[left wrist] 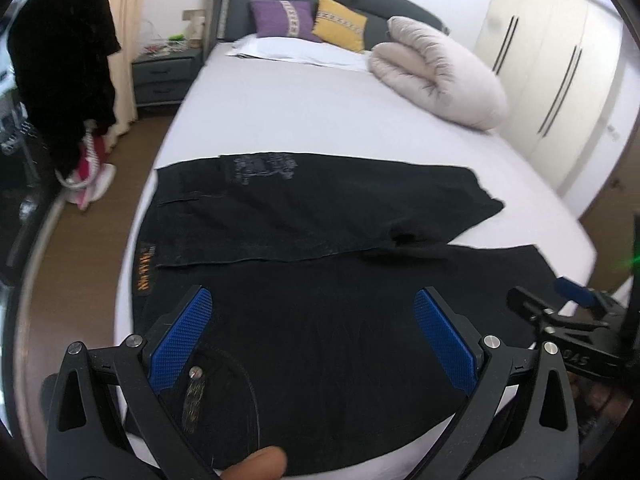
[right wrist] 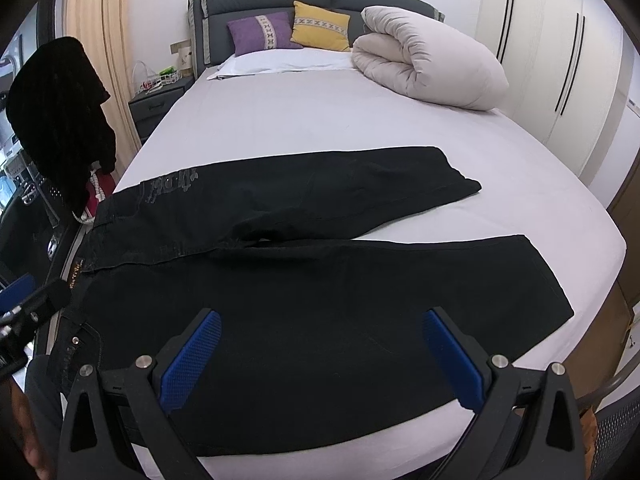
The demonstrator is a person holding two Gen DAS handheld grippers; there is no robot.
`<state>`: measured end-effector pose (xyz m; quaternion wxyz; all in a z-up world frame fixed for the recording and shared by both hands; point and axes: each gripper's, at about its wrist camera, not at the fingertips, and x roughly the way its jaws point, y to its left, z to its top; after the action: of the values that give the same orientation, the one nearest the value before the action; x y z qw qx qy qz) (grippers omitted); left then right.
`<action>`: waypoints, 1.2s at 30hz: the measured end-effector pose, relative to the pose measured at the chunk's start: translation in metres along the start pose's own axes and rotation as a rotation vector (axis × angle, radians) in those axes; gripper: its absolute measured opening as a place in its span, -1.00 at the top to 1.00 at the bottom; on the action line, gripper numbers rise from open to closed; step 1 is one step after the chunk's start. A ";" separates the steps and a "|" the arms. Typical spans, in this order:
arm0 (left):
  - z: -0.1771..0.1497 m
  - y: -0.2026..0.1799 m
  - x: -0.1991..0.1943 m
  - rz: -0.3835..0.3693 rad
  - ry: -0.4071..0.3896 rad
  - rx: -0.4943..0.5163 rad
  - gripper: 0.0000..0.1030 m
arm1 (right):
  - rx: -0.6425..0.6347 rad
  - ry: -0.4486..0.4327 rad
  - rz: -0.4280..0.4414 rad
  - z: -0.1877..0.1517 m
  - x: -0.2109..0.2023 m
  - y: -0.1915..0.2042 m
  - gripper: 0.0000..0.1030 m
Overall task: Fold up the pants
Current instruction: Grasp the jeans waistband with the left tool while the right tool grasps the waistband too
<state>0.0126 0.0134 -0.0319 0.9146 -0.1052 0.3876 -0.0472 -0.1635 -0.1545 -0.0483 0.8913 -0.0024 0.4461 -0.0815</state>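
1. Left wrist view: my left tongs (left wrist: 312, 344) hang w/ both blue pads spread wide, nothing btwn them, over the waist end of the pants (left wrist: 320, 320).
2. Right wrist view: right tongs (right wrist: 322, 358) same story, spread wide, gripping nothing, hovering over the near leg (right wrist: 360, 300) further toward its cuff.
3. Pants lie flat on the bed (right wrist: 320, 120), across its foot end, well apart from the rolled duvet (right wrist: 428, 68) and the two cushions by the headboard. Waistband (right wrist: 80, 280) sits at the bed's left edge, partly hanging over it; cuffs point to the bed's right side.
4. Legs are splayed in a V: far leg (right wrist: 340, 184) angles toward the headboard, near leg runs along the foot edge. No fold made yet, I judge.
5. Handling, my guess: dark denim-like cloth, so fairly heavy and a bit stiff for fabric, but still limp. It'll sag btwn grips and drag on the sheet, not slip. Not fragile.
6. Where to grab: thick spots hold best. Left tongs on the waistband edge near the belt patch (left wrist: 144, 272), right tongs on the near leg's cuff hem (right wrist: 552, 280), then carry that leg over onto the far one.
7. Risk: pinching both layers + sheet, or the overhanging waist pulling the pants off the bed's left edge.
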 end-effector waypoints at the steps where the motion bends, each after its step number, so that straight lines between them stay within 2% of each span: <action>1: 0.002 0.003 0.003 0.004 -0.004 0.001 -1.00 | -0.007 0.001 0.005 0.002 0.003 0.002 -1.00; 3: 0.003 0.007 0.010 0.031 0.015 0.023 -1.00 | -0.024 0.001 0.020 0.008 0.008 0.005 -1.00; 6: 0.012 0.021 0.025 0.013 0.066 0.001 -1.00 | -0.059 -0.001 0.059 0.020 0.018 0.012 -1.00; 8: 0.027 0.033 0.033 0.027 0.041 -0.005 -1.00 | -0.090 -0.005 0.110 0.031 0.026 0.016 -1.00; 10: 0.048 0.044 0.045 0.049 0.001 0.036 -1.00 | -0.116 -0.003 0.159 0.040 0.035 0.019 -1.00; 14: 0.091 0.065 0.088 0.072 -0.007 0.137 -1.00 | -0.153 0.018 0.253 0.061 0.060 0.021 -1.00; 18: 0.135 0.091 0.143 -0.007 0.027 0.170 -1.00 | -0.181 0.028 0.318 0.080 0.082 0.020 -1.00; 19: 0.146 0.098 0.159 -0.018 0.047 0.174 -1.00 | -0.188 0.031 0.331 0.082 0.086 0.019 -1.00; 21: 0.162 0.115 0.198 -0.090 0.107 0.180 -0.99 | -0.216 0.036 0.352 0.087 0.095 0.019 -0.99; 23: 0.171 0.126 0.231 -0.115 0.164 0.194 -0.97 | -0.264 0.045 0.375 0.090 0.105 0.023 -0.93; 27: 0.175 0.140 0.287 -0.131 0.270 0.271 -0.62 | -0.332 0.082 0.432 0.093 0.124 0.025 -0.86; 29: 0.177 0.149 0.306 -0.144 0.313 0.278 -0.52 | -0.349 0.095 0.452 0.094 0.132 0.027 -0.81; 33: 0.188 0.165 0.320 -0.192 0.347 0.279 -0.43 | -0.390 0.121 0.476 0.101 0.149 0.036 -0.74; 36: 0.197 0.171 0.326 -0.195 0.379 0.302 -0.17 | -0.401 0.133 0.504 0.108 0.155 0.043 -0.66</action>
<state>0.3813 0.1562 -0.1657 0.8222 0.0065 0.5285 -0.2113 0.0196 -0.1423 -0.1103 0.8342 -0.0618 0.4969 0.2311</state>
